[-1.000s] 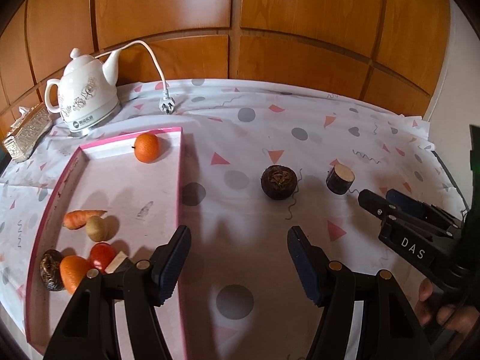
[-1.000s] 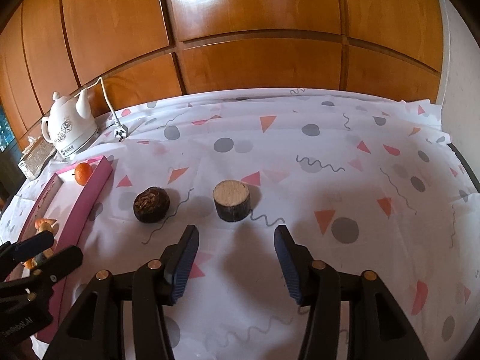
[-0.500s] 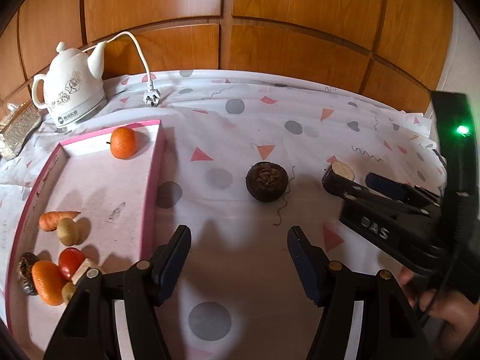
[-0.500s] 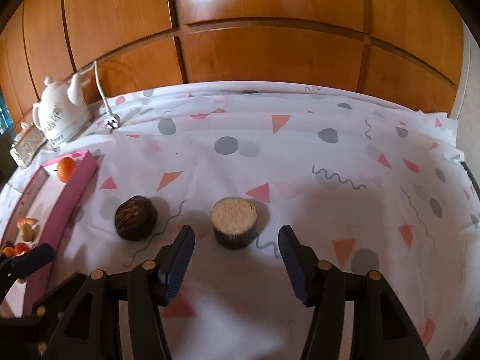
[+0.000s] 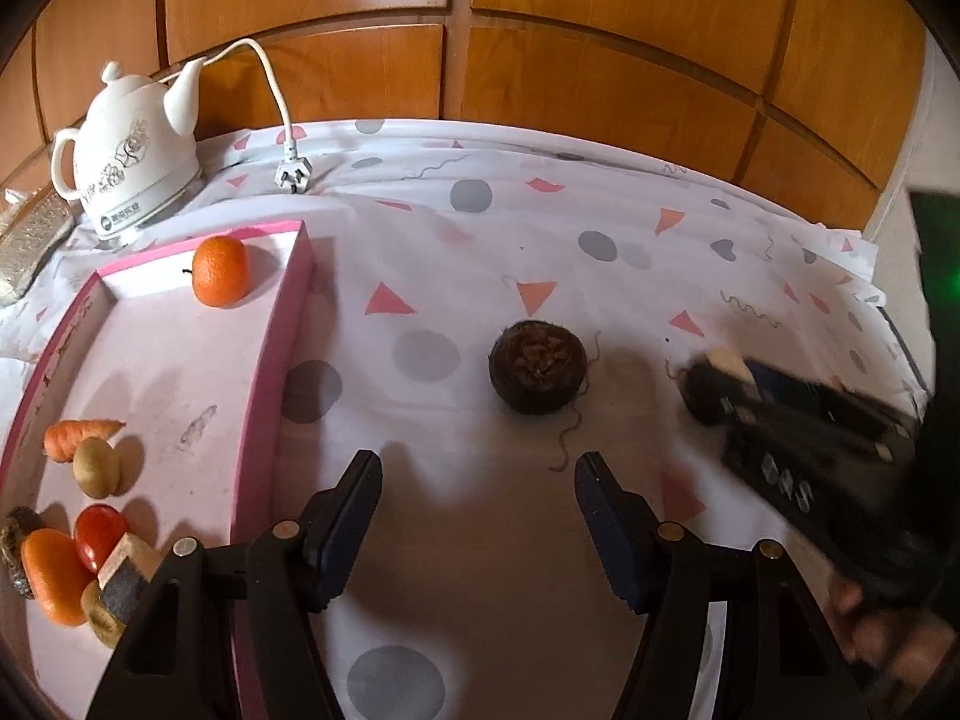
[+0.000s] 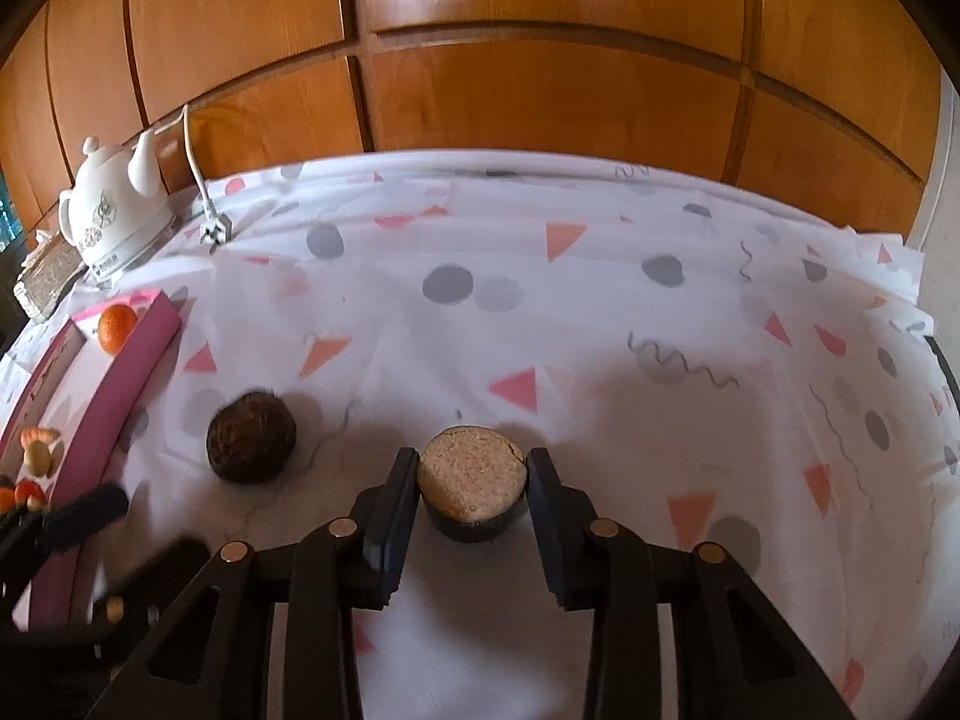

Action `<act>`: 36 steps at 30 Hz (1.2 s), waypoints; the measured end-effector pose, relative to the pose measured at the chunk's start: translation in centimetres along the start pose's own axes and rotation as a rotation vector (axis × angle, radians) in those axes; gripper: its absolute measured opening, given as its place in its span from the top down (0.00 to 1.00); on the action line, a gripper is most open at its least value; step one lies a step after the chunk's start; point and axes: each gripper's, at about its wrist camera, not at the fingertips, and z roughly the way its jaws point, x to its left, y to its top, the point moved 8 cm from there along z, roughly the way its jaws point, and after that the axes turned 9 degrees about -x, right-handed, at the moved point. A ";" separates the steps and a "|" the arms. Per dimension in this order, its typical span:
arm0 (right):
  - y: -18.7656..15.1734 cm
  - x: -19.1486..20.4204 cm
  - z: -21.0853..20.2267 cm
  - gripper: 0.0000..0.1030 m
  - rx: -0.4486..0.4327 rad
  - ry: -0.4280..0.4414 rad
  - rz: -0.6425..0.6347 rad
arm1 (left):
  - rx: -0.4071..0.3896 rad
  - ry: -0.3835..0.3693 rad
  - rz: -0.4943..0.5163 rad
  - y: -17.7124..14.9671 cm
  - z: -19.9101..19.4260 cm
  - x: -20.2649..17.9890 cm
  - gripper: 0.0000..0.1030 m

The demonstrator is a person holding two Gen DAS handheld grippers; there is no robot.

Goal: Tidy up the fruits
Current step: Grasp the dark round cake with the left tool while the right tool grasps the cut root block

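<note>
On the patterned white tablecloth (image 6: 600, 312), the right gripper (image 6: 471, 483) is closing around a dark, tan-topped cylinder (image 6: 471, 474) — pads touching its sides. The left gripper (image 5: 477, 501) gapes empty near a dark round fruit (image 5: 537, 367), beside the pink tray (image 5: 282, 354).

This looks like a home. A white ceramic electric kettle with a floral print (image 5: 129, 165) stands on a desk under a white cloth printed with triangles and dots (image 5: 540, 252). Glossy orange-brown wooden wall panels (image 6: 540, 84) rise behind it.

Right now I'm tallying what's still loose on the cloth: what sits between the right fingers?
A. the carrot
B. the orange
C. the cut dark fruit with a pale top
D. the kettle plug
C: the cut fruit sits between the closing right gripper fingers, outside the tray.
</note>
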 end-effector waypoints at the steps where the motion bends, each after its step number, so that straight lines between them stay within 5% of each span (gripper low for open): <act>1: -0.2 -0.2 -0.3 0.65 0.002 0.000 0.002 | -0.004 -0.002 0.000 0.2 0.1 -0.1 0.35; 22: -1.0 -1.3 -1.2 0.65 -0.046 -0.009 0.037 | 0.018 0.017 0.011 2.7 5.5 -2.2 0.36; 27: -1.0 -1.4 -1.3 0.65 -0.049 -0.006 0.042 | 0.003 0.034 -0.015 2.8 5.5 -1.4 0.59; 36: -1.4 -1.6 -0.6 0.65 -0.010 0.013 0.065 | -0.004 0.005 -0.038 2.3 3.8 -0.8 0.59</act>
